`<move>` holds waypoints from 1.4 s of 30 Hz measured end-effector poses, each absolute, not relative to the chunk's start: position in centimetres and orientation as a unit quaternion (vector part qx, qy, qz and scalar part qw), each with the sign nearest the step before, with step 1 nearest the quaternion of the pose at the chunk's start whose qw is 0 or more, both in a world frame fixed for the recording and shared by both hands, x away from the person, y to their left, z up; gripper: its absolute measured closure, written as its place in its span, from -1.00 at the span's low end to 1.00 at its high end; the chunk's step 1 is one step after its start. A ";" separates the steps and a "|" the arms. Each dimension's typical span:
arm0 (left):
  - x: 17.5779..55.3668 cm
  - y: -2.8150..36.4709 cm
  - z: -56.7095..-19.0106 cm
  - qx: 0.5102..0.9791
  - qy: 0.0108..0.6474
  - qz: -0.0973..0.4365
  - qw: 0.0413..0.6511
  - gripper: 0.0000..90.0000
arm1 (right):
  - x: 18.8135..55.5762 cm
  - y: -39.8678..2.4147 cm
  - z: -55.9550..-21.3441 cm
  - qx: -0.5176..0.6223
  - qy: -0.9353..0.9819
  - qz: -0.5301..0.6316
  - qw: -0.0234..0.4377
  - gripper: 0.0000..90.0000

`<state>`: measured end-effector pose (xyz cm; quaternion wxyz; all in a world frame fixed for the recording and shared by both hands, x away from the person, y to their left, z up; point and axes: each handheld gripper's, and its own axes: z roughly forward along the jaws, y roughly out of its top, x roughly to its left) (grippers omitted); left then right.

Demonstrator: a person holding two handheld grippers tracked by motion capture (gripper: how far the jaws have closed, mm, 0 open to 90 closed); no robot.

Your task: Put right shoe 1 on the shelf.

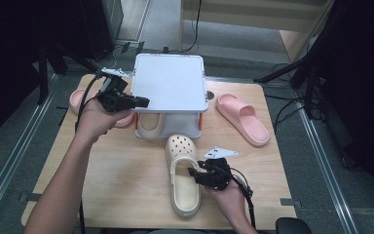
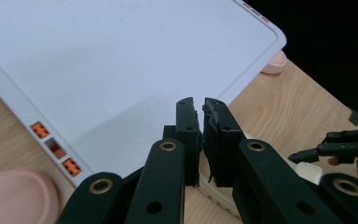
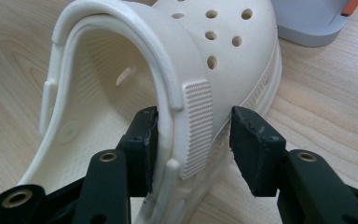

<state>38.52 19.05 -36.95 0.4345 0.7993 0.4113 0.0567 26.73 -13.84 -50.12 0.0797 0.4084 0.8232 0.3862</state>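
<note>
The right gripper (image 3: 193,140) is straddling, jaws half-open, the cream clog (image 1: 182,175)'s three o'clock wall, its long axis running twelve-to-six, while the nearly closed, empty left gripper (image 1: 136,102) is hovering at the box lid (image 1: 170,80)'s nine o'clock edge.

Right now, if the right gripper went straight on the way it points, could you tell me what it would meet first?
The right gripper already straddles the side wall of the cream clog, jaws open on either side. Going straight on, it would likely meet that wall and strap first, though depth is hard to judge.
</note>
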 end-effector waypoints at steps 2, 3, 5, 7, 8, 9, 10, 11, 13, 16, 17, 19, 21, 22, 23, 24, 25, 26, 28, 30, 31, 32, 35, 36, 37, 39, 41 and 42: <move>38.7 19.3 -37.2 0.799 0.415 0.067 0.430 0.87 | 26.8 -13.7 -50.3 0.412 0.821 0.386 0.083 0.14; 38.7 19.4 -37.3 0.798 0.417 0.072 0.429 0.87 | 26.9 -13.7 -50.3 0.413 0.821 0.386 0.084 0.13; 38.8 19.6 -37.3 0.798 0.418 0.075 0.429 0.87 | 26.9 -13.5 -50.4 0.414 0.820 0.384 0.090 0.15; 38.9 19.5 -37.4 0.798 0.418 0.080 0.427 0.87 | 26.9 -13.4 -50.4 0.417 0.819 0.383 0.097 0.19; 38.9 19.5 -37.5 0.801 0.416 0.082 0.422 0.87 | 26.9 -13.4 -50.4 0.418 0.817 0.384 0.098 0.23; 39.0 19.4 -37.7 0.802 0.417 0.083 0.420 0.87 | 26.9 -13.4 -50.4 0.421 0.815 0.386 0.098 0.30; 39.0 19.4 -37.8 0.804 0.416 0.080 0.418 0.87 | 27.0 -13.4 -50.3 0.424 0.812 0.388 0.102 0.38; 39.0 19.3 -37.9 0.806 0.413 0.082 0.416 0.87 | 27.0 -13.4 -50.3 0.423 0.812 0.389 0.106 0.44; 39.1 19.3 -38.0 0.808 0.414 0.084 0.411 0.87 | 27.2 -13.4 -50.3 0.422 0.811 0.390 0.114 0.52; 39.2 19.5 -38.1 0.807 0.413 0.085 0.413 0.87 | 27.5 -13.5 -50.1 0.421 0.811 0.386 0.124 0.61; 39.2 19.5 -38.1 0.807 0.413 0.084 0.414 0.87 | 27.6 -13.5 -50.0 0.421 0.812 0.383 0.127 0.63; 39.2 19.5 -38.2 0.806 0.413 0.082 0.415 0.88 | 27.8 -13.6 -49.9 0.422 0.813 0.382 0.127 0.66; 39.2 19.5 -38.2 0.806 0.413 0.082 0.415 0.89 | 28.1 -13.8 -49.6 0.424 0.812 0.382 0.125 0.69; 39.2 19.5 -38.2 0.807 0.413 0.083 0.415 0.89 | 28.3 -13.9 -49.3 0.427 0.811 0.382 0.119 0.70; 39.2 19.5 -38.2 0.807 0.412 0.084 0.415 0.89 | 28.4 -13.9 -49.2 0.430 0.810 0.383 0.115 0.70; 39.2 19.5 -38.2 0.807 0.412 0.086 0.414 0.89 | 28.5 -14.0 -49.1 0.434 0.808 0.385 0.108 0.71; 39.2 19.5 -38.2 0.808 0.411 0.086 0.414 0.89 | 28.6 -14.0 -48.8 0.436 0.806 0.386 0.105 0.71; 39.2 19.5 -38.2 0.808 0.411 0.086 0.414 0.89 | 28.7 -14.0 -48.7 0.437 0.805 0.386 0.107 0.71; 39.2 19.5 -38.2 0.808 0.411 0.086 0.414 0.89 | 28.8 -14.0 -48.3 0.434 0.806 0.386 0.114 0.71; 39.2 19.5 -38.2 0.808 0.410 0.086 0.414 0.89 | 29.1 -14.1 -47.9 0.434 0.805 0.387 0.121 0.71; 39.2 19.5 -38.2 0.808 0.410 0.086 0.414 0.89 | 29.4 -14.2 -47.7 0.435 0.803 0.388 0.123 0.71; 39.2 19.5 -38.2 0.808 0.410 0.085 0.414 0.89 | 29.6 -14.3 -47.5 0.437 0.801 0.389 0.124 0.71; 39.2 19.5 -38.2 0.808 0.410 0.083 0.415 0.89 | 30.6 -14.6 -46.6 0.442 0.795 0.393 0.137 0.70; 39.2 19.5 -38.2 0.808 0.409 0.082 0.416 0.89 | 30.9 -14.7 -46.4 0.443 0.794 0.392 0.140 0.70; 39.2 19.5 -38.2 0.808 0.409 0.081 0.416 0.89 | 31.3 -14.7 -46.2 0.443 0.794 0.391 0.144 0.70; 39.2 19.4 -38.2 0.808 0.409 0.080 0.417 0.89 | 32.2 -14.6 -45.9 0.446 0.791 0.390 0.150 0.70; 39.3 19.4 -38.2 0.807 0.409 0.079 0.418 0.88 | 33.1 -14.4 -45.8 0.450 0.789 0.389 0.153 0.70; 39.3 19.4 -38.2 0.807 0.409 0.078 0.419 0.88 | 33.5 -14.2 -45.7 0.453 0.788 0.388 0.153 0.70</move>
